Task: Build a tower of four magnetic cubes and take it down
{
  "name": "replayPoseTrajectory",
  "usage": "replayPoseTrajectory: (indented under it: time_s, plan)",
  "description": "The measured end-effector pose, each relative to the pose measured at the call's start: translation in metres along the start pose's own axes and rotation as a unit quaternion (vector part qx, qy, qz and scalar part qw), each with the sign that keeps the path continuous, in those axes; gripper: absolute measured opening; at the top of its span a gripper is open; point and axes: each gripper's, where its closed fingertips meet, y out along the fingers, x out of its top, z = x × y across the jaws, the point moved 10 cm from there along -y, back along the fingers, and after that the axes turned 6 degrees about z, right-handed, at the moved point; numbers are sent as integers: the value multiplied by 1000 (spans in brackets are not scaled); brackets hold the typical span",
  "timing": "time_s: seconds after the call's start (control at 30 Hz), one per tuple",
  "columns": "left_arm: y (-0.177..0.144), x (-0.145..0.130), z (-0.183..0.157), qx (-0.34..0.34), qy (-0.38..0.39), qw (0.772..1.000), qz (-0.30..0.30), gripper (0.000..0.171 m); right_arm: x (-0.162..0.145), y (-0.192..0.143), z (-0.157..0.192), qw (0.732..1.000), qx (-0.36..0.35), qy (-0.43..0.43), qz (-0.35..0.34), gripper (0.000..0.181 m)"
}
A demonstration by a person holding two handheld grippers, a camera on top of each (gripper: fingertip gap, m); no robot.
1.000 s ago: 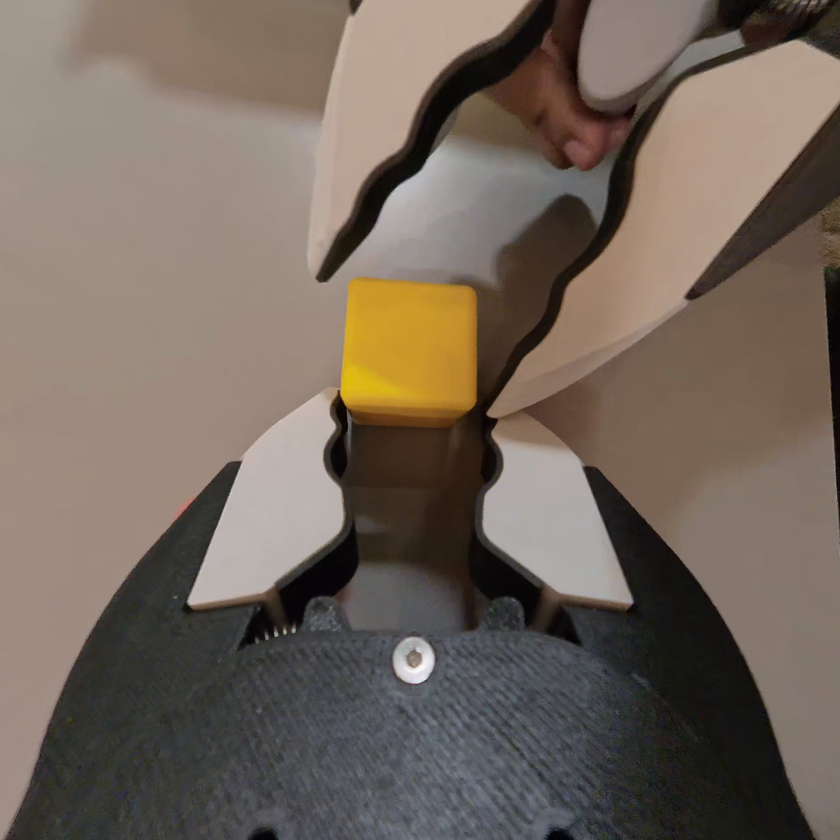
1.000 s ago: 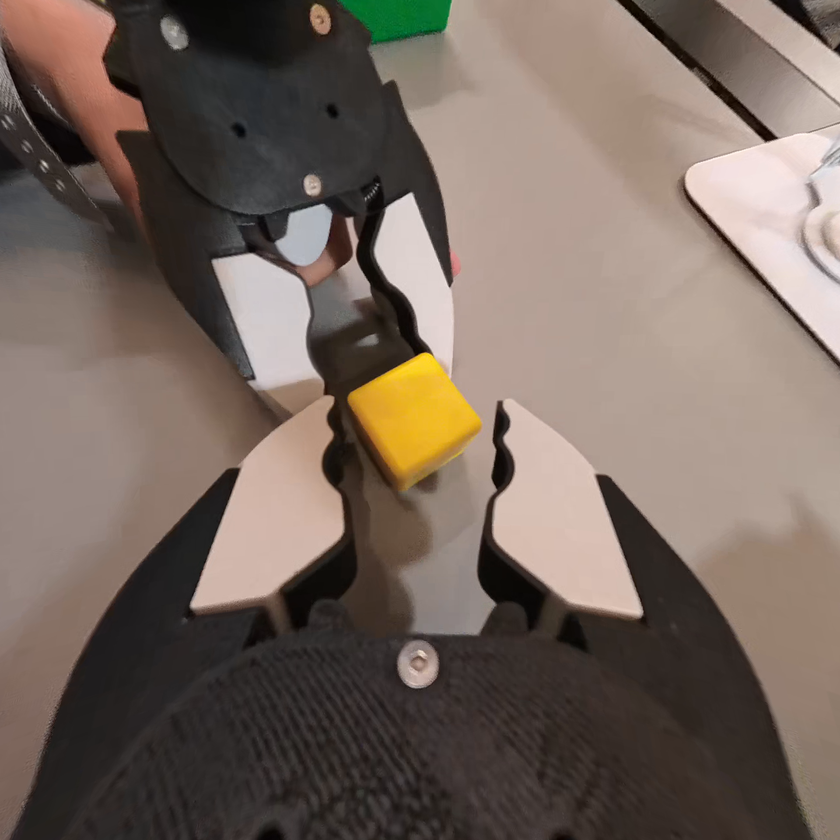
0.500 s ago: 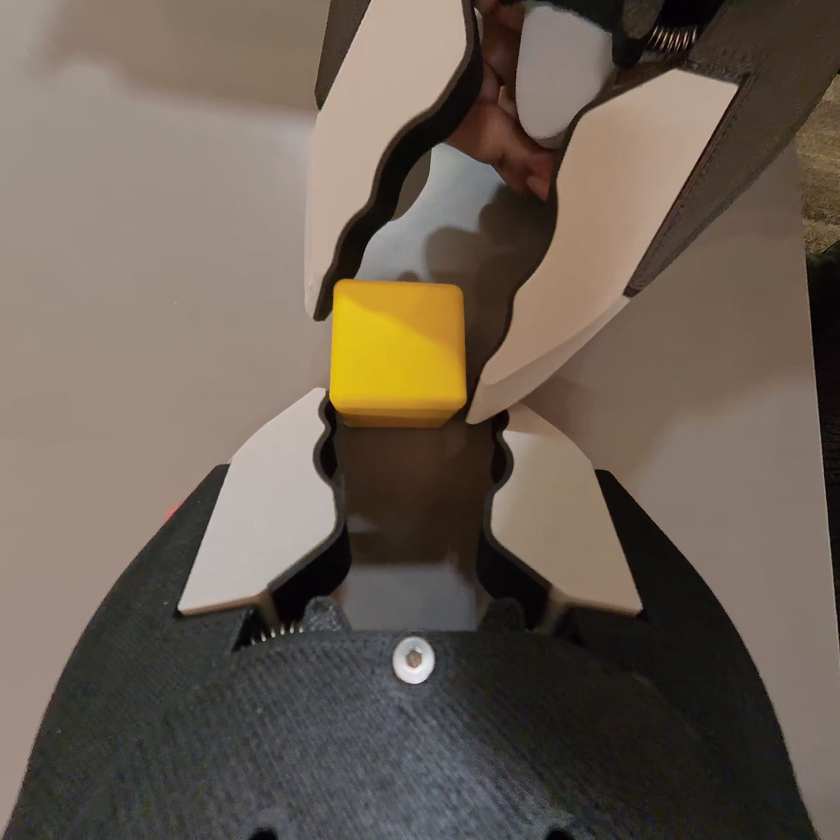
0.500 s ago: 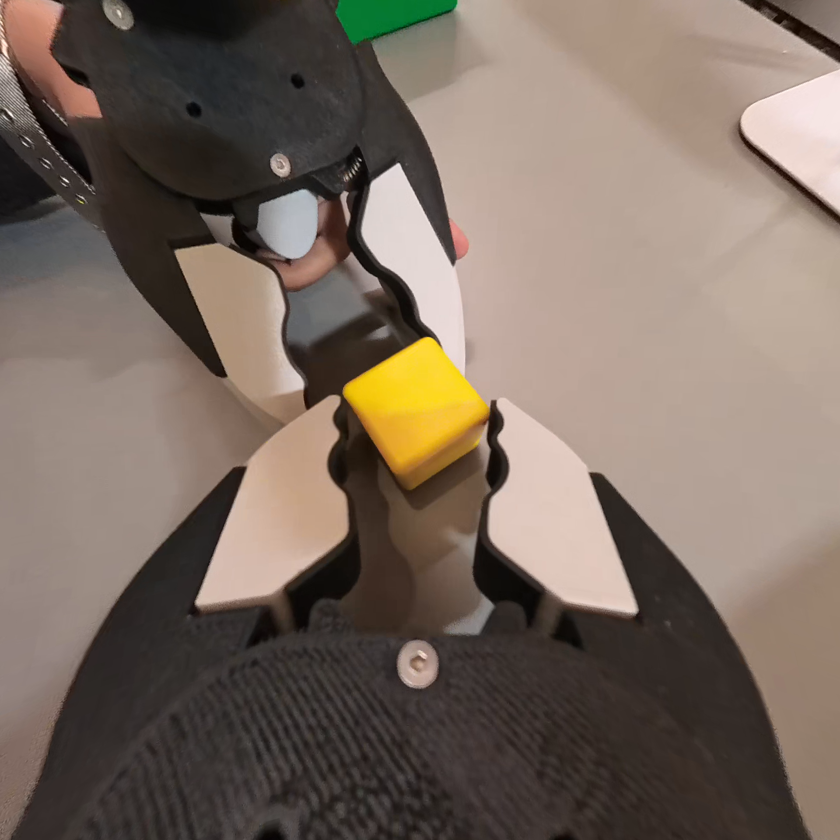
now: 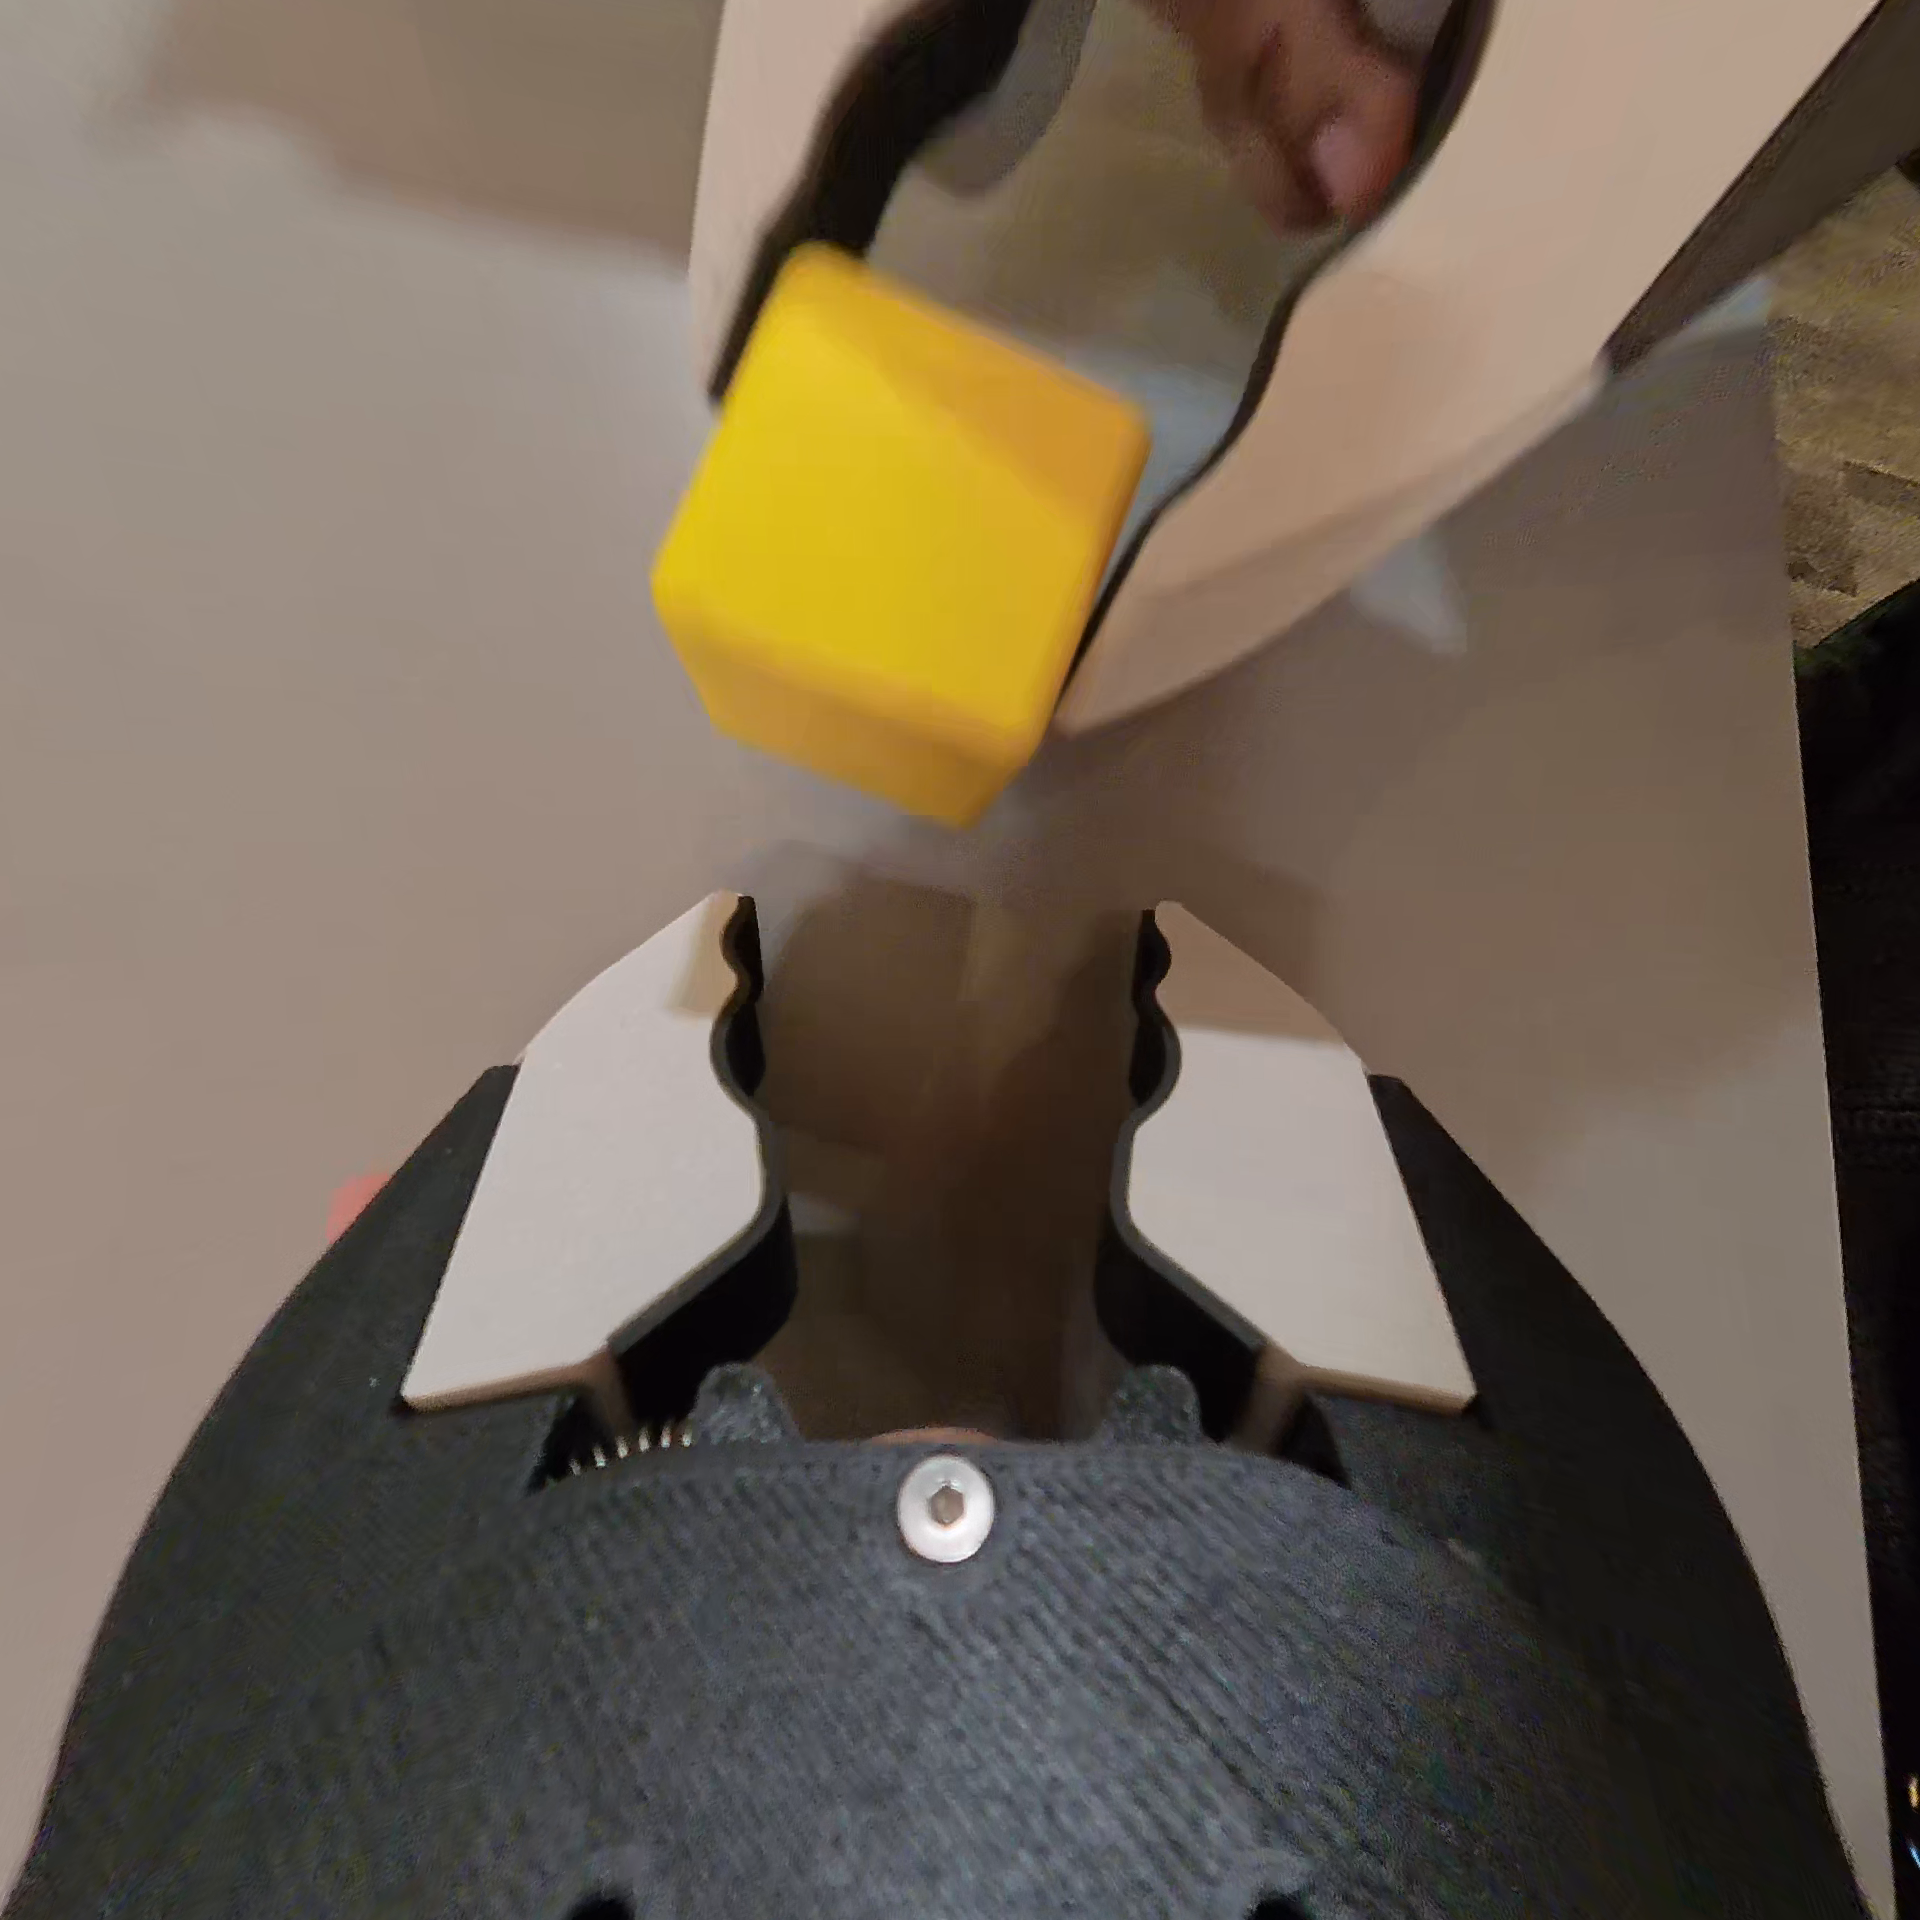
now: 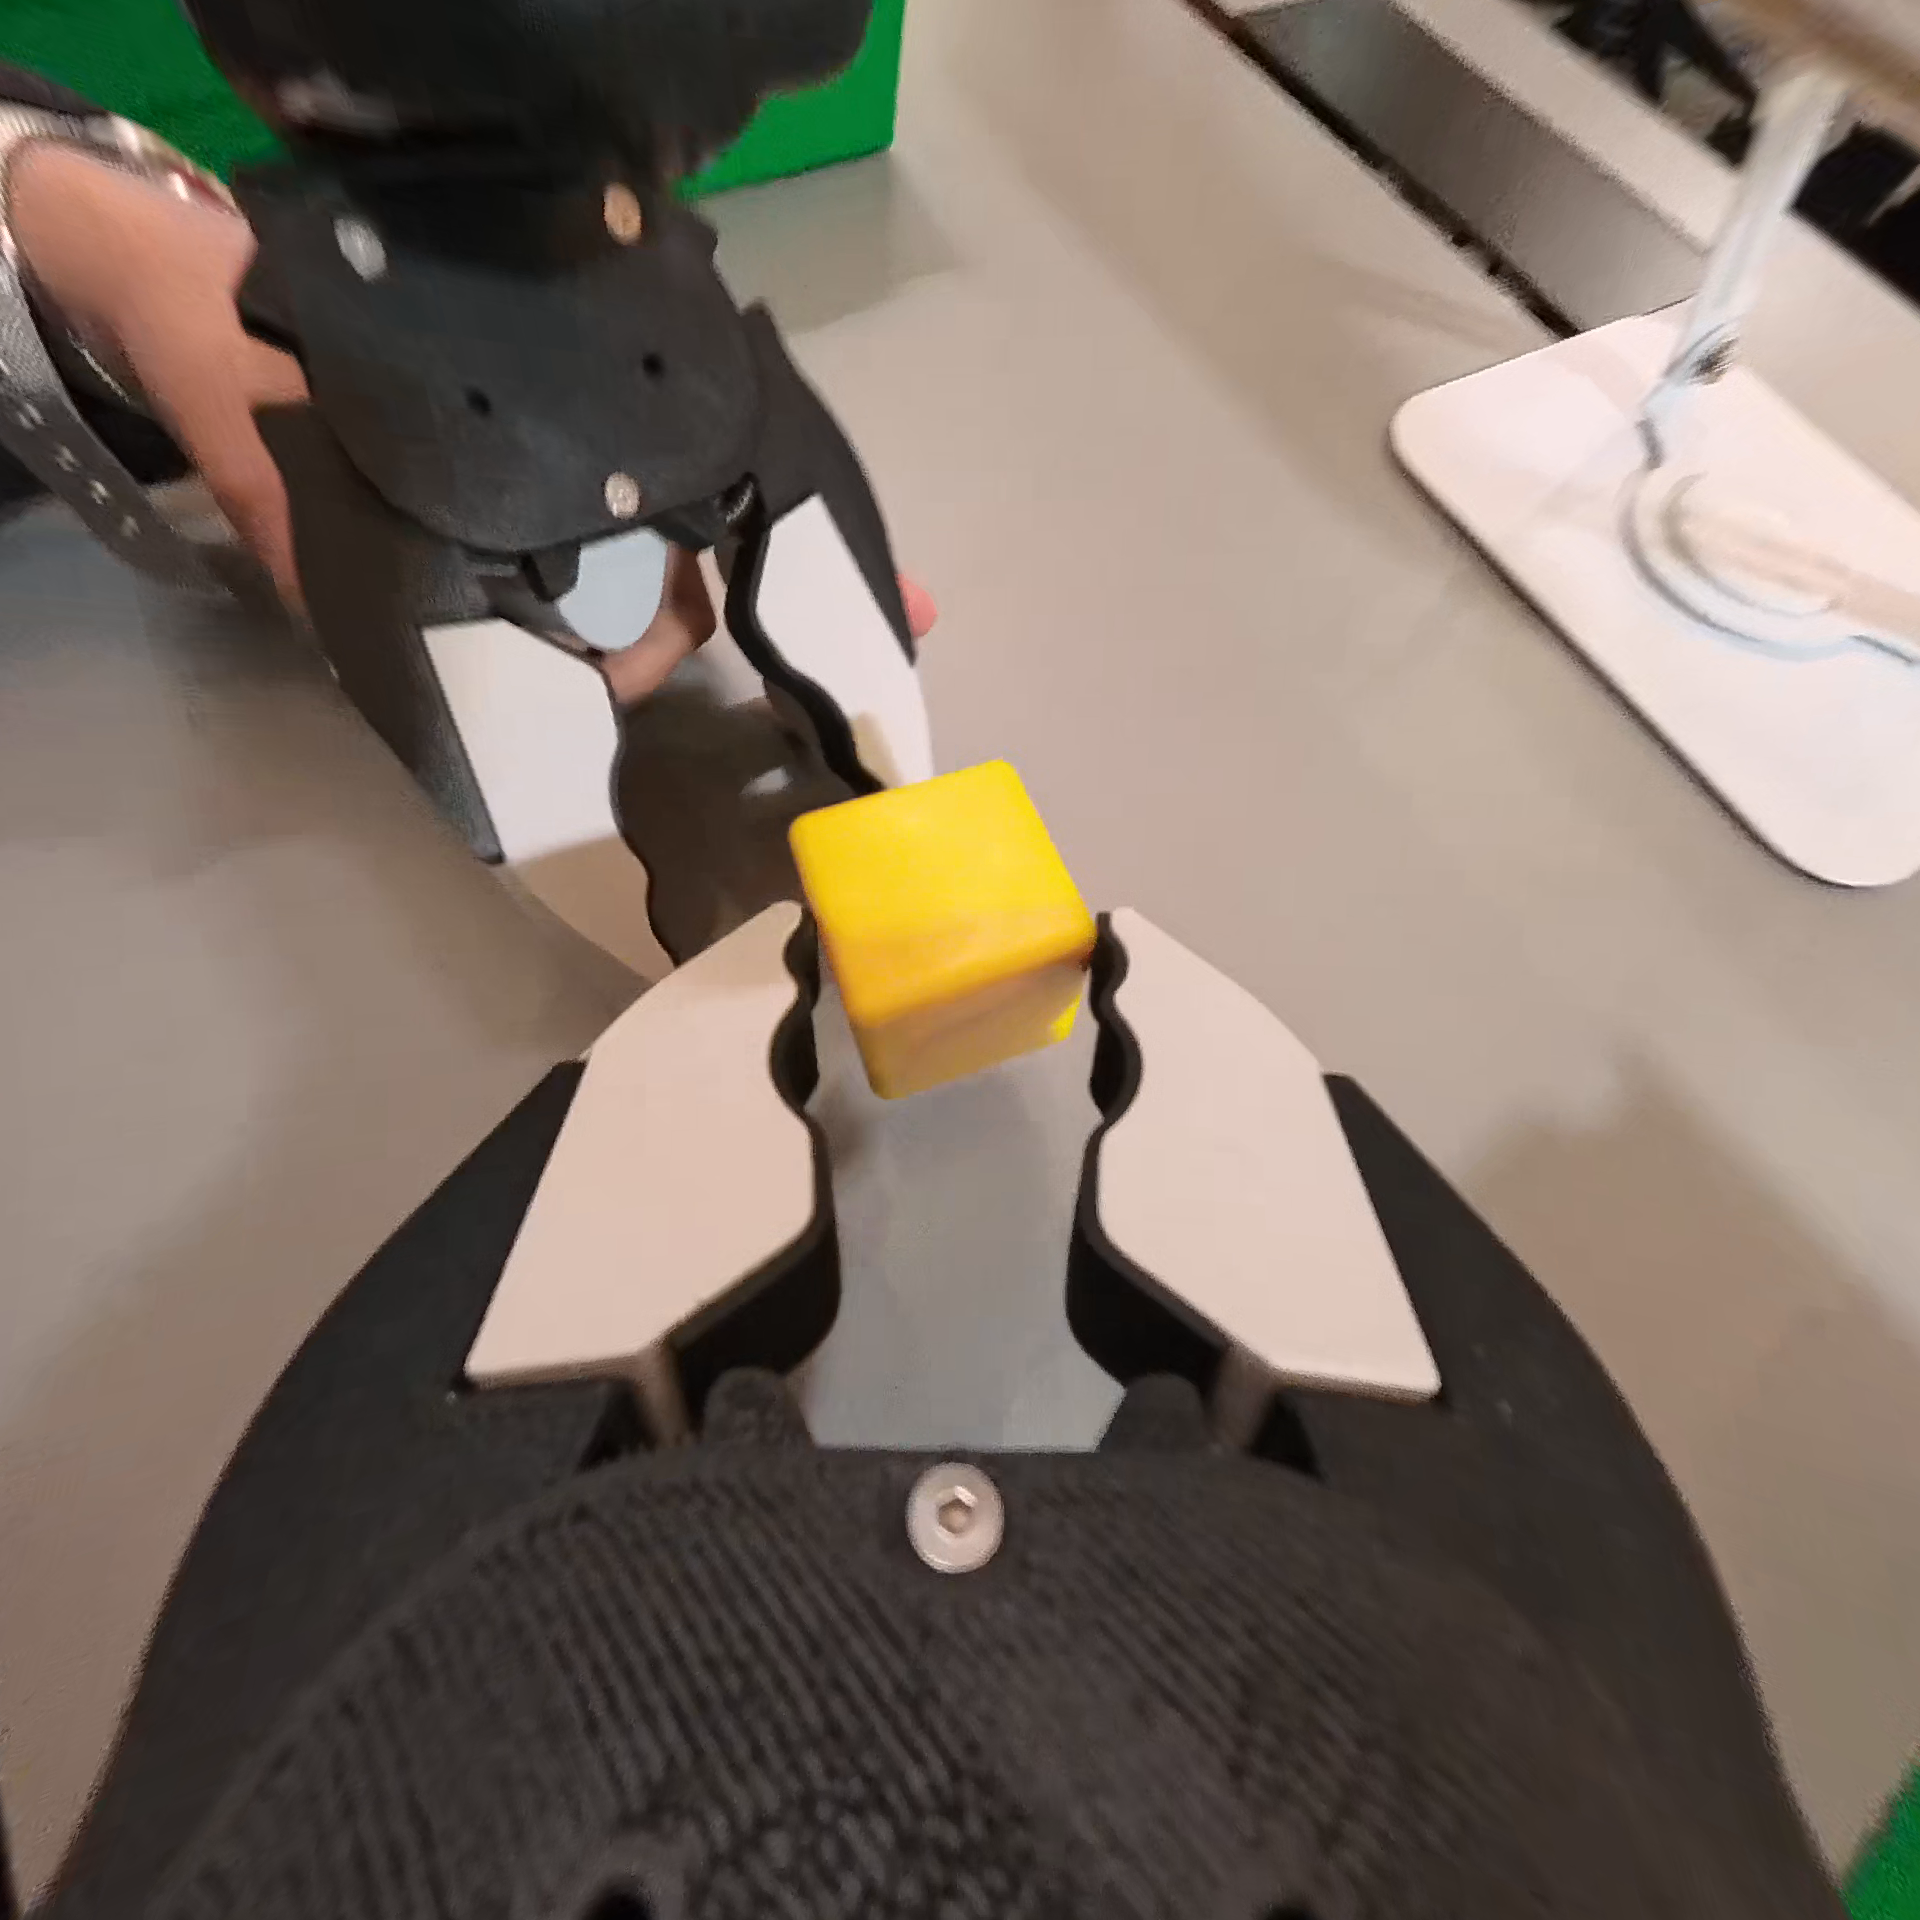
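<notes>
R tongs (image 6: 948, 925) clamp yellow cube (image 6: 940, 925); L tongs (image 5: 943, 914) empty, agape.

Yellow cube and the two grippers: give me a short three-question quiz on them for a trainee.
1. True or false: the left gripper is holding the yellow cube.
2. In the right wrist view, the block behind the left gripper is: A red, B green, C blue.
3. Which gripper's fingertips press the cube from both sides?

Key: 1 false, its jaws stand apart with nothing between them. 2 B. 3 the right gripper.
</notes>
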Motion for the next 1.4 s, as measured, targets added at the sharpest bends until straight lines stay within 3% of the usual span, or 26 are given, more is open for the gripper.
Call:
replayPoseTrajectory:
  time_s: [0.2, 0.3, 0.47, 0.6, 0.7, 0.83, 1.13, 1.4]
  plan:
    - [0, 0, 0, 5, -1, 1000, 0, 70, 17, -68, -15, 998, -40, 37, -42, 51]
    - [0, 0, 0, 8, 0, 1000, 0, 70, 11, -110, -25, 992, -103, 54, -40, 51]
    - [0, 0, 0, 11, 0, 1000, 1, 70, -37, -186, -58, 957, -264, 116, 16, 51]
    - [1, 0, -1, 16, 2, 1000, 3, 69, -101, -223, -91, 909, -350, 187, 127, 51]
    - [1, 0, -2, 23, 6, 1000, 6, 69, -148, -225, -108, 883, -346, 240, 206, 51]
    - [2, 0, -3, 35, 13, 999, 10, 68, -174, -218, -115, 873, -314, 286, 239, 51]
    - [2, 0, -4, 38, 15, 999, 11, 68, -191, -207, -116, 843, -321, 271, 336, 51]
    - [3, 0, -5, 46, 21, 999, 15, 69, -188, -204, -115, 842, -318, 262, 348, 51]
